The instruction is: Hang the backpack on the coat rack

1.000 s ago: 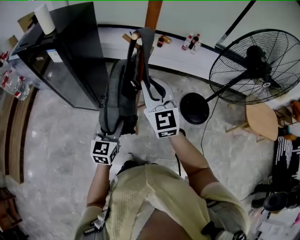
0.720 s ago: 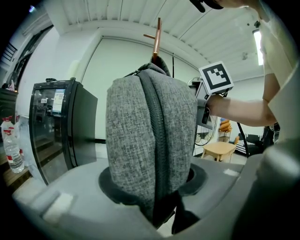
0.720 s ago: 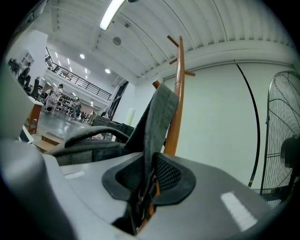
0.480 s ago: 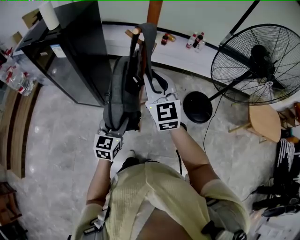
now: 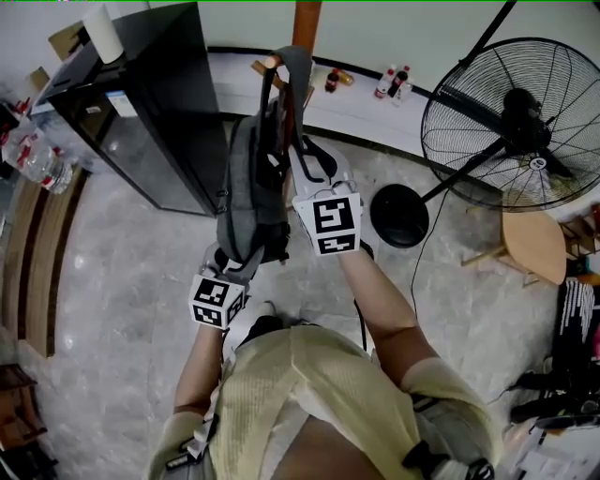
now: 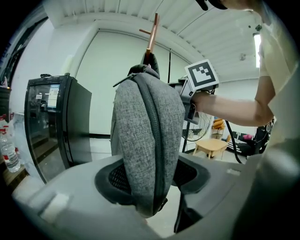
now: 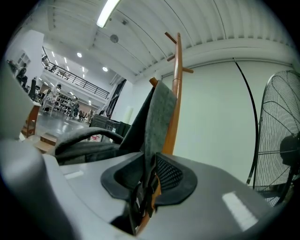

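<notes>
A grey backpack [image 5: 248, 187] hangs by its top loop from a peg of the wooden coat rack [image 5: 306, 23], close to the pole. My left gripper [image 5: 234, 267] is at the bag's bottom end. In the left gripper view its jaws are opening wide, with the backpack [image 6: 147, 140] between them and dark pad showing on both sides of the fabric. My right gripper [image 5: 309, 173] is higher up on the right side of the bag. It is shut on a grey shoulder strap [image 7: 159, 117] with a buckle, right beside the rack's pole [image 7: 176, 93].
A black glass-door cabinet [image 5: 141, 112] stands just left of the rack. A large floor fan [image 5: 511, 122] with a round black base [image 5: 398, 216] stands to the right. A small wooden stool [image 5: 534, 248] is beyond it. Bottles [image 5: 389, 82] line the wall ledge.
The left gripper's jaws have spread apart around the bottom of the backpack and the left hand has shifted slightly. The right gripper has stayed on the strap.
</notes>
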Motion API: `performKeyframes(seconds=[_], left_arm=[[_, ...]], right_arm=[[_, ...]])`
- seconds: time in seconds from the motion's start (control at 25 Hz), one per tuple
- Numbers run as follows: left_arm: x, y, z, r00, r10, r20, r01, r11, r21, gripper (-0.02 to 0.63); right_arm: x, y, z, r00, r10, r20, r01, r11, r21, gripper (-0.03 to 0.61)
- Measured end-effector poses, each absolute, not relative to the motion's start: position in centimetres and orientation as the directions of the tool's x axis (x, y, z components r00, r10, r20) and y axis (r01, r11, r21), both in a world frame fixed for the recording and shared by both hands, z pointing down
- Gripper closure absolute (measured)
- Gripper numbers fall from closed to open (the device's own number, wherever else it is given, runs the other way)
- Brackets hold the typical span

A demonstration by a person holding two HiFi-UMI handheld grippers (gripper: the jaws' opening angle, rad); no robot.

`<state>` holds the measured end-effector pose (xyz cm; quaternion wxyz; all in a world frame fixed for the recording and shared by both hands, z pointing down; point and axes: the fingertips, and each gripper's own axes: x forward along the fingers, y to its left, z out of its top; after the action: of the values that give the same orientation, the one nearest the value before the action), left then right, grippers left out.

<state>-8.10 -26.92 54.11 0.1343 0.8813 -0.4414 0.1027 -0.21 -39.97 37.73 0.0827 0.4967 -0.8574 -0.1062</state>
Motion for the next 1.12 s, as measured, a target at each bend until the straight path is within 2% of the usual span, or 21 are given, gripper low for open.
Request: performKeyframes(seconds=[0.68,1.12], left_arm=[[-9.9,-23.8,51.2,0.600,-0.755,0.263,-0.799,-0.578,0.165,0.388],[-12.1,-23.9,45.9,0.547,-0.823,0.151,-0.836,-0.529,0.144,0.407]], right_arm=[[1.8,-37.4,37.5,-0.459,-0.888,0.030,-0.862,0.453,0.227,0.482],[3.3,-34.2,38.1,-0.446,-0.894,0.037,-0.874,0.445,0.194,0.483]])
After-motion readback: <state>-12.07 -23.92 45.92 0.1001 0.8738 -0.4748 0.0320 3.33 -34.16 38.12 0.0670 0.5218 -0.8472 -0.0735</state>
